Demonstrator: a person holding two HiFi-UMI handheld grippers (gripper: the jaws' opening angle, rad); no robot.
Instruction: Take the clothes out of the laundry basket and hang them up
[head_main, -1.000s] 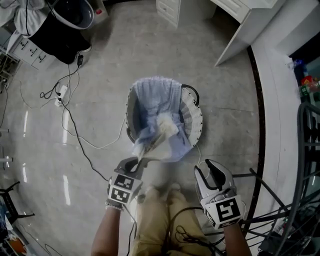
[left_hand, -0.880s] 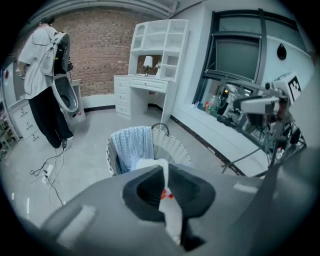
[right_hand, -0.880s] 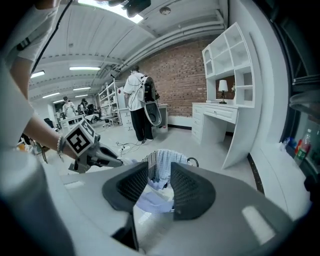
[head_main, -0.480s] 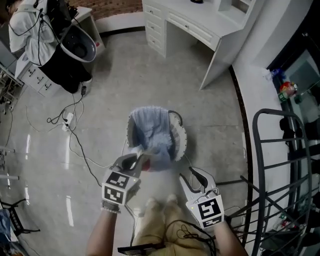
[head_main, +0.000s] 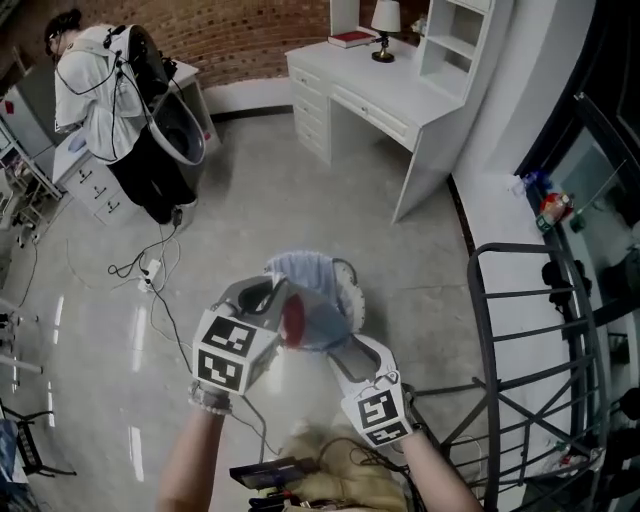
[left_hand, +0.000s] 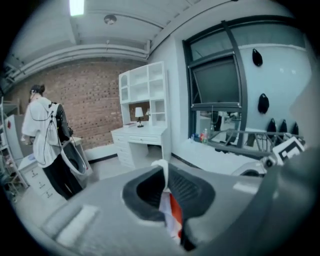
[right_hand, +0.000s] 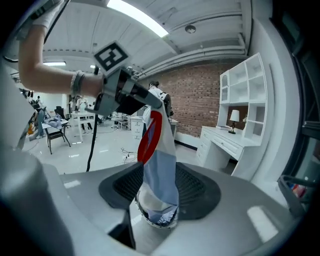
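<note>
My left gripper (head_main: 272, 301) is shut on the top of a white, red and light-blue garment (head_main: 311, 320), held up above the laundry basket (head_main: 349, 290). In the left gripper view a fold of this cloth (left_hand: 170, 212) is pinched between the pads. The garment (right_hand: 158, 170) hangs straight down from the left gripper (right_hand: 131, 96) in the right gripper view, between the jaws of my right gripper (right_hand: 159, 192). Those jaws are opening and the pads stand off the cloth. The basket (right_hand: 156, 218) shows below the cloth's lower end. In the head view my right gripper (head_main: 343, 350) is just under the garment.
A white desk (head_main: 375, 85) with shelves and a lamp (head_main: 385, 18) stands at the back. A black metal drying rack (head_main: 530, 340) is close on the right. A person in a white shirt (head_main: 95, 85) stands at the far left beside a black bin (head_main: 160, 160). Cables (head_main: 150, 275) trail on the floor.
The left gripper has lifted the garment up out of the basket. The right gripper has moved in under the hanging cloth. The head view has tilted up towards the room.
</note>
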